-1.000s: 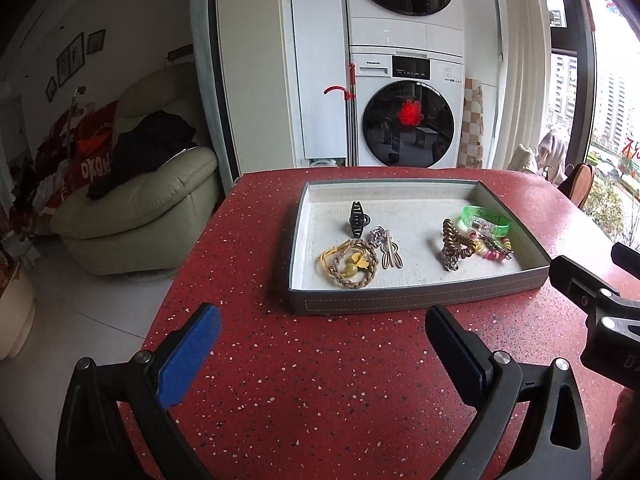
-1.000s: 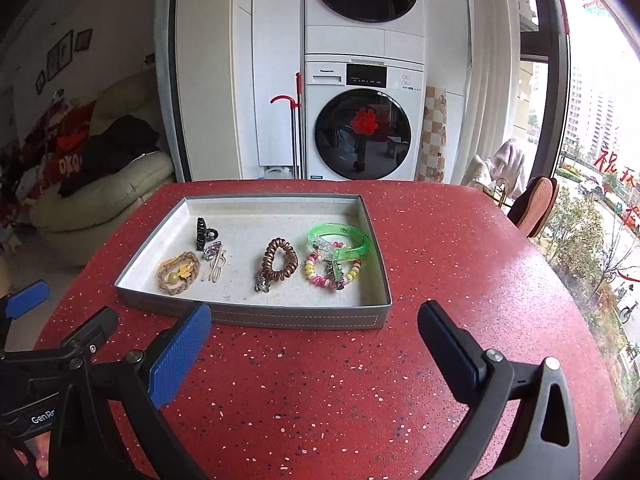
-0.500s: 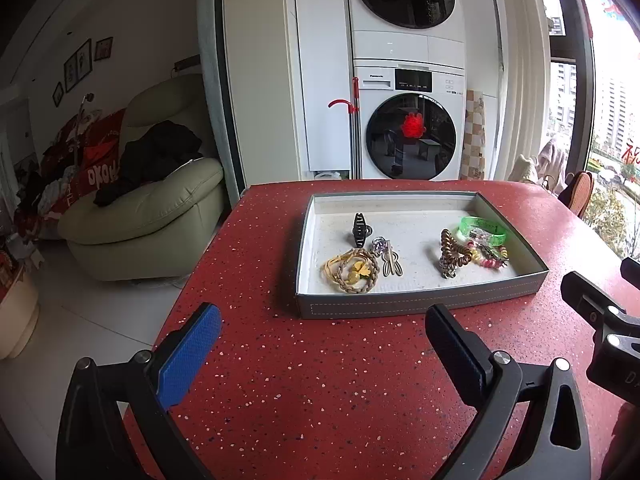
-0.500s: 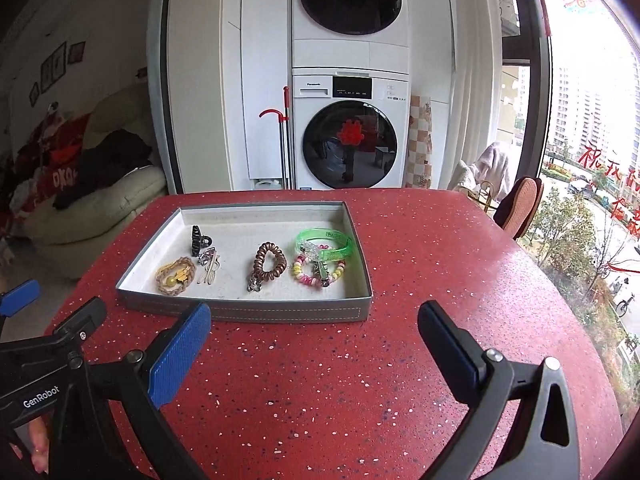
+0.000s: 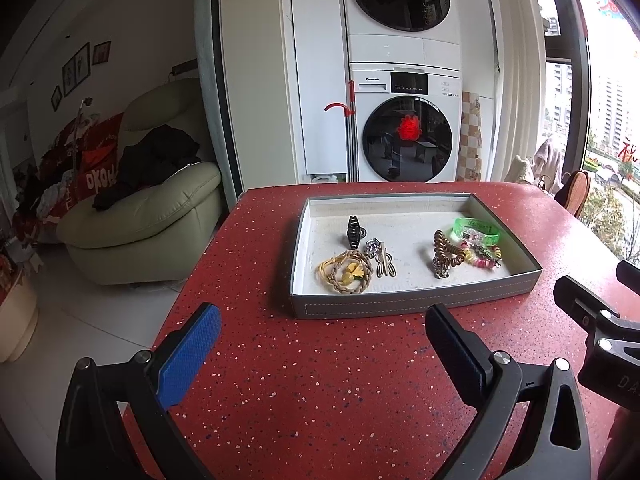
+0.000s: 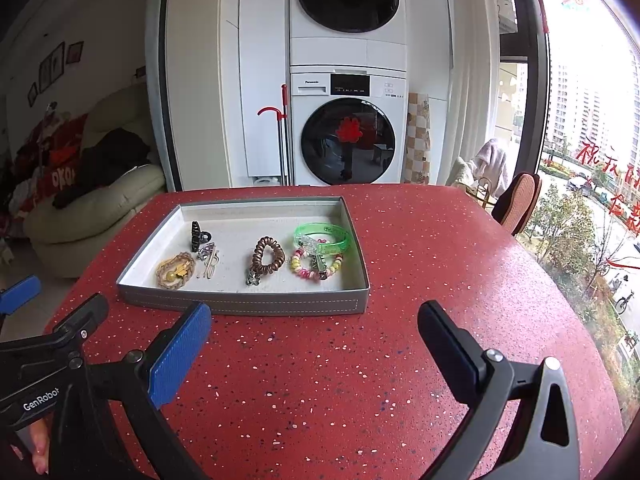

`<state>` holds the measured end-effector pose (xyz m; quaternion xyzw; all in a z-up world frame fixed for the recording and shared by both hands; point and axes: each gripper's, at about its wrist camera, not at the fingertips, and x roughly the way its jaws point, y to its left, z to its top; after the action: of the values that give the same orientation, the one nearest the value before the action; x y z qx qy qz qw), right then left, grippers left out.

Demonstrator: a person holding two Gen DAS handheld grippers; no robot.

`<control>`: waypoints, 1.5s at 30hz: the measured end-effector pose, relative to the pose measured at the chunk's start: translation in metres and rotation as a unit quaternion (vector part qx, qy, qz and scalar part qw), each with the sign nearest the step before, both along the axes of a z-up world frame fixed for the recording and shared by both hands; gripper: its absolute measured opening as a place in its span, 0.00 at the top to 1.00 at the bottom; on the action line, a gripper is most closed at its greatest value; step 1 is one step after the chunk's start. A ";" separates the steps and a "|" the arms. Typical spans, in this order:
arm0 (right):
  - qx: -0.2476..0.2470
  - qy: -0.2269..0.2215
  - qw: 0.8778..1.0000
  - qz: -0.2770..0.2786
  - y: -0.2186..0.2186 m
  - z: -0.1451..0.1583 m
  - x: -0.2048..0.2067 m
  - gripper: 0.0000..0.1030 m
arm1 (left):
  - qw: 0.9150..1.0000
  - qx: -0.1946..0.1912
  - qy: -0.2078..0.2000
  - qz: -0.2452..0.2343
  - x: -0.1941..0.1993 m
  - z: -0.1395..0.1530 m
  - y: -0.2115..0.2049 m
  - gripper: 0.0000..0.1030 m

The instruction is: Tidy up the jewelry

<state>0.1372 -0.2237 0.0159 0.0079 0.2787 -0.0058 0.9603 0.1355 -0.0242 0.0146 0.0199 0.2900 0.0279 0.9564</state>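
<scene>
- Table (image 5: 320, 380): red speckled top; carries one tray, set toward the far edge.
- Tray (image 6: 248, 302): grey, shallow, rectangular, pale lining; holds all the jewelry.
- Left gripper (image 5: 320, 346): hovers above the table's near edge, short of the tray; jaws spread wide, holding nothing.
- Right gripper (image 6: 314, 338): hovers likewise at the near edge, just beside the left; jaws wide apart, empty.
- Green bangle (image 6: 322, 237): by the tray's right wall, touching the bead bracelet.
- Bead bracelet (image 6: 316, 266): near right corner.
- Brown coil tie (image 6: 269, 258): mid-tray, near wall side.
- Braided band (image 6: 175, 271): near left corner.
- Black claw clip (image 6: 197, 235): left half, behind the band.
- Small clips (image 6: 208, 258): between band and coil tie.
</scene>
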 end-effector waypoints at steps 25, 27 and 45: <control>0.000 -0.002 1.000 0.001 0.002 0.003 0.001 0.00 | 1.000 0.000 0.001 0.004 0.000 0.001 0.000 0.00; 0.000 -0.002 1.000 0.001 0.004 0.004 0.001 0.00 | 1.000 0.000 0.002 0.004 0.000 0.000 0.000 0.00; 0.002 -0.002 1.000 0.001 0.005 0.006 0.001 0.00 | 1.000 0.000 0.003 0.003 0.000 0.001 0.000 0.00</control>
<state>0.1380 -0.2191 0.0220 0.0093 0.2770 -0.0043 0.9608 0.1352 -0.0244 0.0153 0.0188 0.2927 0.0307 0.9555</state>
